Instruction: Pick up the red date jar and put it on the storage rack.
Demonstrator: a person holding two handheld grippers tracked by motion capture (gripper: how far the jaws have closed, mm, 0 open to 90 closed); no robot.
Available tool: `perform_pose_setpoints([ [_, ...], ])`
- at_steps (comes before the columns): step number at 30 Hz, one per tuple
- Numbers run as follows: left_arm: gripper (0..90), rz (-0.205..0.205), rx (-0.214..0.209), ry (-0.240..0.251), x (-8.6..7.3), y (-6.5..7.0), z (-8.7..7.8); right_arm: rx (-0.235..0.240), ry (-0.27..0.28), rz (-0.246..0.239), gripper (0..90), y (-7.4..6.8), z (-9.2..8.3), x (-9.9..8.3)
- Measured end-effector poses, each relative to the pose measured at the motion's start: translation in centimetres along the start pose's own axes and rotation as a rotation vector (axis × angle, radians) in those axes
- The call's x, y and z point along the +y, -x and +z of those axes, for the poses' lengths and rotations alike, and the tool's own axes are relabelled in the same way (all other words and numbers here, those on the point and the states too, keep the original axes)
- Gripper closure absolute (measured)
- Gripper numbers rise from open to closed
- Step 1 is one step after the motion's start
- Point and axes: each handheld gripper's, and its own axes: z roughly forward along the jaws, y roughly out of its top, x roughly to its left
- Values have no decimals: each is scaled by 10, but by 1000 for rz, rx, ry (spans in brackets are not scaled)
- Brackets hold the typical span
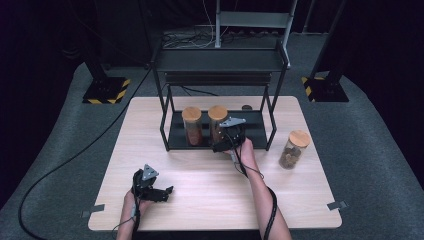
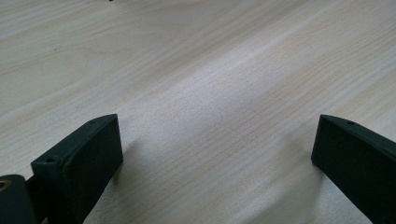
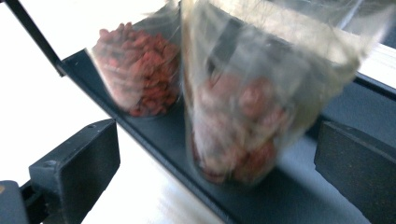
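- Our right gripper (image 1: 226,142) hovered at the front edge of the black metal rack's lower shelf (image 1: 257,131), near the middle of the pale wooden table (image 1: 200,180).
- Its jaws stood wide apart with nothing pressed between them. In the right gripper view the two black pads (image 3: 77,163) flanked the glass jar of round reddish-brown fruit (image 3: 238,130) without touching it.
- That jar (image 1: 217,125), clear-walled and capped with a round wooden lid, stood upright on the lower shelf, just ahead of the right gripper.
- Beside it, to its left in the high view, stood a second clear glass jar filled with small red berries (image 1: 192,126), also with a wooden lid. The two jars stood close together; we could not tell whether they touched.
- In the right gripper view the berry jar (image 3: 137,70) showed sharp, while the nearer jar was blurred.
- A third wooden-lidded glass jar of brown pieces (image 1: 293,149) stood on the bare table, outside the rack, well to the right of our right hand.
- Our left gripper (image 1: 159,192) rested low over the table near its front edge, well apart from the rack and all the jars.
- Its jaws also stood wide, with bare wood grain (image 2: 210,93) between the pads (image 2: 84,163) and nothing held.
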Motion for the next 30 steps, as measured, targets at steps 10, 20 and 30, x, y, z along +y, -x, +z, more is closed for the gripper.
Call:
perform_pose_setpoints([
  [10,13,1,-2,0,0,0,0,3,-35,-32,0,-19,-22,-37],
  [20,13,3,1,5,0,1,0,47,-95,-17,0,-31,-42,-83],
  [30,13,4,2,5,0,1,0,-1,-104,18,0,-26,-81,-125],
])
